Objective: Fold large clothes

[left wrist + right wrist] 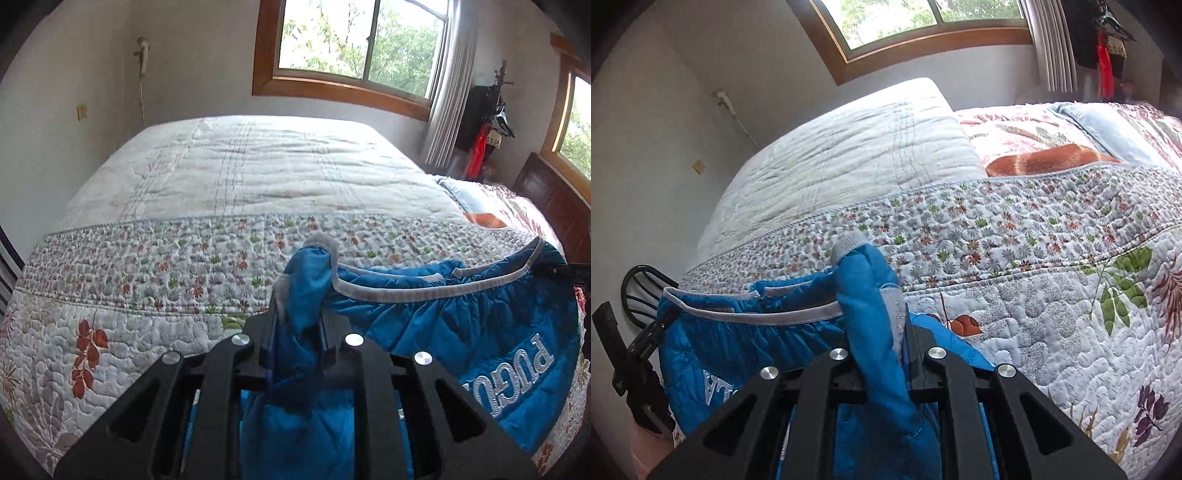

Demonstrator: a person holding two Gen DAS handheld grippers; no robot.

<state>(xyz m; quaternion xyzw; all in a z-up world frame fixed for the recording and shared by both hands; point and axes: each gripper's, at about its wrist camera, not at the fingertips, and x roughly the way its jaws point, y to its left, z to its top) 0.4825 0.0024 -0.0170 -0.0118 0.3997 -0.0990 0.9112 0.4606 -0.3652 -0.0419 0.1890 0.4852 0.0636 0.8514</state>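
Ahead of both tools lies the bed (258, 177), covered by a flowered quilt (147, 280) with a plain white part farther away; beyond it stand the wall and a window (354, 37). The jacket (480, 332), blue and padded with grey trim and silver letters, is held up between the two tools, at the near edge of the bed; its trimmed edge runs in a slack curve from one tool to the other, and the rest of it seems to hang below them, out of sight. The left tool (299, 328) is closed tight on a bunched corner of the jacket, with a grey cuff or trim end (321, 242) standing up just past its tips. The right tool (882, 332) grips the opposite corner in the same way, the fabric pressed between its narrow jaws; in the right view the left tool shows far to the left side (646, 339). I judge that this is the early step, where the jacket is lifted by two corners to be spread before any fold is made. The next move probably calls for carrying both tools forward together over the quilt, keeping the edge between them stretched and level, and lowering the jacket flat so that it does not wrinkle or slide off the near edge.
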